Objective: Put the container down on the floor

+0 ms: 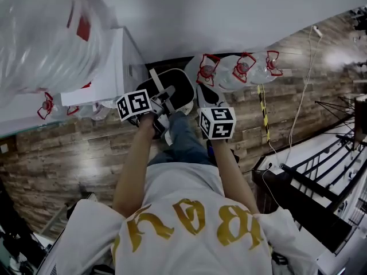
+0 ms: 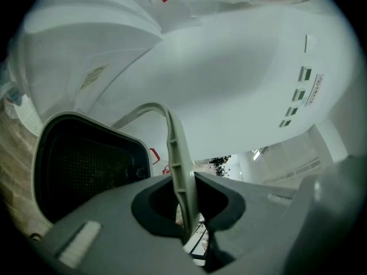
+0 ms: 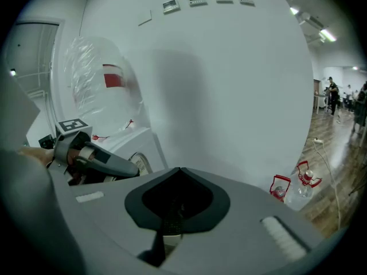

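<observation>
The container (image 1: 175, 89) is a black bin with a pale grey rim and a grey strap handle (image 1: 157, 83). It hangs in front of my legs above the wooden floor (image 1: 69, 159). My left gripper (image 1: 159, 111) is shut on that handle. In the left gripper view the handle (image 2: 179, 153) runs up from between the jaws of that gripper (image 2: 189, 213), with the bin's dark mesh inside (image 2: 86, 165) at left. My right gripper (image 1: 211, 105) hovers just right of the bin, apart from it. Seen in its own view, the right gripper (image 3: 169, 222) is shut with nothing held.
A white cabinet (image 1: 112, 67) stands at the left against the white wall, with a large clear jug (image 1: 49, 33) above it. Three clear water jugs with red handles (image 1: 241, 69) lie by the wall. A black metal rack (image 1: 321, 176) and a white cable (image 1: 298, 107) lie to the right.
</observation>
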Demonstrator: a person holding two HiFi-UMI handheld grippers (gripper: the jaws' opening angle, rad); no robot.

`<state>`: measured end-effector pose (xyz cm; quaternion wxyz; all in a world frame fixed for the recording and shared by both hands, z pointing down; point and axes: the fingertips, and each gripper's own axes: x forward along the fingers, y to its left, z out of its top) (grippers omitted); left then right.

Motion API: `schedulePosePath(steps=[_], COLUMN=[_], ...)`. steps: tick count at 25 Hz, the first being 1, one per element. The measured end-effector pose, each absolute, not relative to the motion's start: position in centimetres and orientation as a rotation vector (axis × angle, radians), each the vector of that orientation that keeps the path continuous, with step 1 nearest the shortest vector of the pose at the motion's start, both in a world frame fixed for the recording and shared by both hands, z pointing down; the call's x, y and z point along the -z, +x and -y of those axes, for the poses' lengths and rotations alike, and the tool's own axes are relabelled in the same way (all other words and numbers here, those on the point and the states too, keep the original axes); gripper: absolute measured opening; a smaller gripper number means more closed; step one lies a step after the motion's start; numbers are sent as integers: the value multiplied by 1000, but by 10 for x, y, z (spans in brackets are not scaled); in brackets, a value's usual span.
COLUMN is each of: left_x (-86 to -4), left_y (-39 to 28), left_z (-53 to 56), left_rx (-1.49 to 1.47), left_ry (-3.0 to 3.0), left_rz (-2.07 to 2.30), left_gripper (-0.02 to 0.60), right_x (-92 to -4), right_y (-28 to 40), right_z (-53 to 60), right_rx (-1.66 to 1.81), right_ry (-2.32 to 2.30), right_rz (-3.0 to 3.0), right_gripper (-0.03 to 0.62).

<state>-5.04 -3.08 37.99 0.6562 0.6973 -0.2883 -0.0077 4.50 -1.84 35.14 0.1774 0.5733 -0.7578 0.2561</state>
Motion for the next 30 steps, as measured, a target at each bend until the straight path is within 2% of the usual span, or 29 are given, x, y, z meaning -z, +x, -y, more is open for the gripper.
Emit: schedulePosePath(steps=[17, 30], left_x=[-415, -486], left_y=[-41, -42], left_z=[65, 77], left_rx=[-25, -148], left_ry=[1572, 1539], left_rz=[677, 734], left_gripper=[49, 46], right_x=[-407, -464], right_y=[52, 52], right_z=[54, 64], right_rx=[-797, -801], right_ry=[1507, 1339], right_rz=[2104, 2069], right_gripper=[28, 28])
